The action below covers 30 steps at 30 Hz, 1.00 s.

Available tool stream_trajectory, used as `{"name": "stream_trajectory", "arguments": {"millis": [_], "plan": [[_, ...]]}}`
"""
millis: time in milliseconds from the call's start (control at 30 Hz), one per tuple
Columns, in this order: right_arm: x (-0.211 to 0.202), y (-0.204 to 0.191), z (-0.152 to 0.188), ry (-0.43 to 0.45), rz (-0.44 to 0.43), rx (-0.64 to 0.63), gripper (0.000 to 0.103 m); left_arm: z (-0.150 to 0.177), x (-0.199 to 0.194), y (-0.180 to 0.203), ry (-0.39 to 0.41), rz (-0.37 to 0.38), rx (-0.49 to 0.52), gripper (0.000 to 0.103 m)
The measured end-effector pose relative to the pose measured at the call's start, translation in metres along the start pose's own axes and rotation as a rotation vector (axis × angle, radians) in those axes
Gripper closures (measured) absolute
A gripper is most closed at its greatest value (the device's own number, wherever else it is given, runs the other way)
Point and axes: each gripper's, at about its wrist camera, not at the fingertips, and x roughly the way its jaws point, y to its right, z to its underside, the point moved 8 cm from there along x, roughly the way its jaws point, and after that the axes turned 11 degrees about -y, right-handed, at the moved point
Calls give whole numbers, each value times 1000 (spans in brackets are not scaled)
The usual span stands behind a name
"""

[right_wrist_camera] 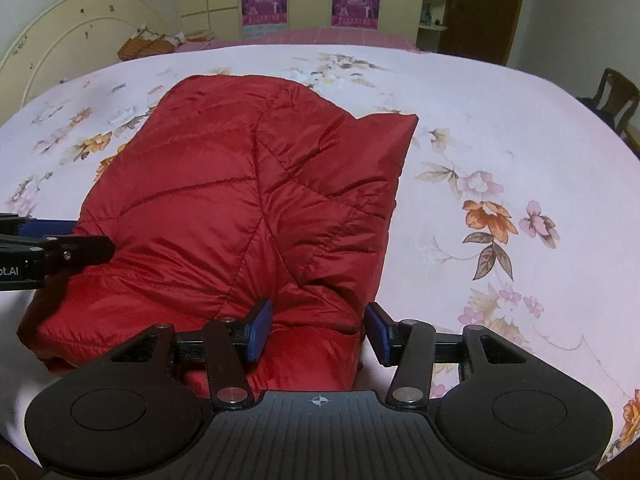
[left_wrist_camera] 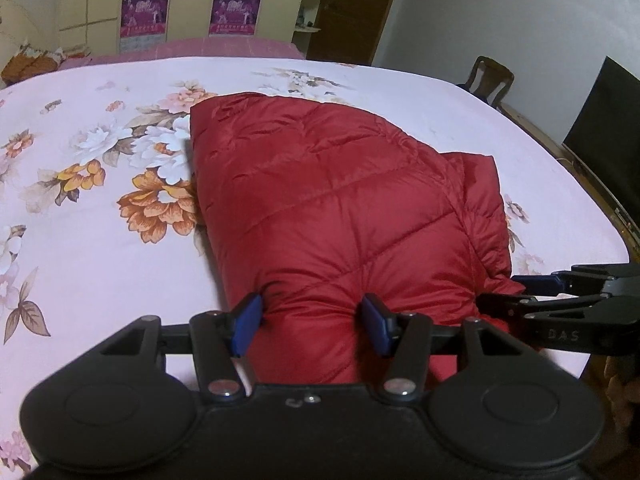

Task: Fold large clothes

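A red quilted jacket (left_wrist_camera: 328, 200) (right_wrist_camera: 240, 200) lies folded into a thick bundle on a bed with a pink floral sheet (left_wrist_camera: 100, 272) (right_wrist_camera: 500, 140). In the left wrist view my left gripper (left_wrist_camera: 312, 324) has its blue pads on either side of the bundle's near edge, and the fabric bulges and dimples between them. My right gripper (left_wrist_camera: 498, 292) reaches in from the right onto the jacket's near right corner. In its own view the right gripper (right_wrist_camera: 319, 334) pinches a puckered fold at that corner, while the left gripper (right_wrist_camera: 94, 236) enters from the left.
A cream headboard (right_wrist_camera: 60, 40) and an orange patterned pillow (right_wrist_camera: 148, 42) are at the bed's far left. Wardrobe doors with purple posters (left_wrist_camera: 232, 12) stand behind. A wooden chair (left_wrist_camera: 490, 78) and a dark screen (left_wrist_camera: 608, 128) stand past the bed's right edge.
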Motion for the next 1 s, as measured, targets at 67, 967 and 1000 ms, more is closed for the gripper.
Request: {"name": "stream_trajectory", "arguments": {"millis": [67, 967, 1000], "plan": [[-6, 3, -5, 5, -7, 5, 31, -4, -3, -3, -11, 15, -32, 41], [67, 43, -86, -69, -594, 269, 39, -29, 25, -21, -57, 162, -314, 32], [66, 40, -86, -69, -605, 271, 43, -30, 23, -21, -55, 161, -316, 34]]}}
